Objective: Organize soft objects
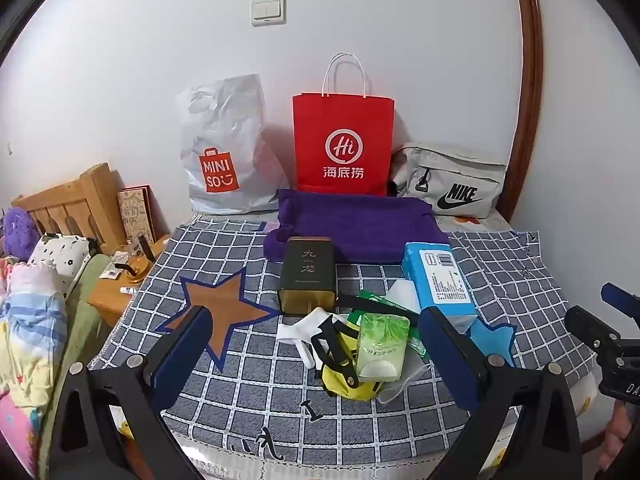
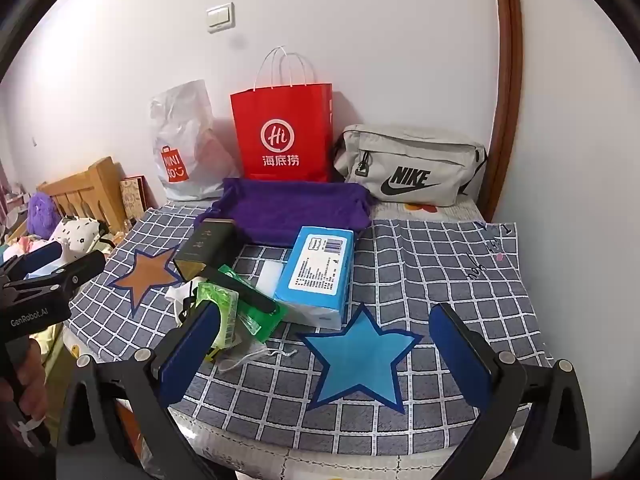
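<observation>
A pile of small items lies mid-bed on the checked cloth [image 1: 248, 384]: a green tissue pack [image 1: 382, 350], a yellow pouch [image 1: 346, 384], a white sock [image 1: 308, 326], a blue tissue pack [image 1: 438, 278] and a dark box [image 1: 308, 276]. A folded purple towel [image 1: 356, 224] lies behind them. My left gripper [image 1: 316, 354] is open and empty, hovering just in front of the pile. My right gripper [image 2: 324, 348] is open and empty above the blue star [image 2: 360, 356]. The blue tissue pack [image 2: 318, 272] and green pack [image 2: 218, 304] lie to its left.
A red paper bag [image 1: 344, 144], a white Miniso bag [image 1: 224, 148] and a grey Nike bag [image 1: 452, 184] stand against the wall. A wooden headboard [image 1: 72, 204], nightstand [image 1: 120, 292] and bedding [image 1: 28, 328] are on the left. A brown star [image 1: 220, 312] marks the cloth.
</observation>
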{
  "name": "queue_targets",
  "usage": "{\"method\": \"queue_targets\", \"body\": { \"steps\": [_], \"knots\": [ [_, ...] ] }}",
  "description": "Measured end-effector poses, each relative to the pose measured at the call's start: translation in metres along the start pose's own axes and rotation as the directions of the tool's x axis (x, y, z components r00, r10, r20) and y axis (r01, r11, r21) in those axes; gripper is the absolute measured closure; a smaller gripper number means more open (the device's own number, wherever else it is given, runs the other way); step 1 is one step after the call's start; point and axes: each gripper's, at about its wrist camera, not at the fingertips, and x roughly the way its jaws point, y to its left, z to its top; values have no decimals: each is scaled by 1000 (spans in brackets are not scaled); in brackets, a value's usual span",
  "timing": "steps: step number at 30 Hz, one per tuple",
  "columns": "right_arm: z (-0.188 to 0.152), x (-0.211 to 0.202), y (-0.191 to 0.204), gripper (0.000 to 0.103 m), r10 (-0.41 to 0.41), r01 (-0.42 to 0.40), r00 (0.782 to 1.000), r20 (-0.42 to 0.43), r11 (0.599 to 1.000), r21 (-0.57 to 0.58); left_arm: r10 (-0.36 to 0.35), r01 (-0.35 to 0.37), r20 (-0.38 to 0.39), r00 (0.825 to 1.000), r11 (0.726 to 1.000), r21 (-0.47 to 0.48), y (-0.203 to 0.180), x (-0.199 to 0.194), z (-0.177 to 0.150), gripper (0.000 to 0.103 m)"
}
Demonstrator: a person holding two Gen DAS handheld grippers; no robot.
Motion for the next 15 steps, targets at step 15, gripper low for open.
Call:
{"method": "queue_targets", "body": {
  "steps": [15],
  "knots": [
    [1, -3, 1, 1, 1, -1, 1000, 7, 1000, 0, -5, 5, -8, 1000, 1000, -1, 6, 1, 4, 0]
  ]
}}
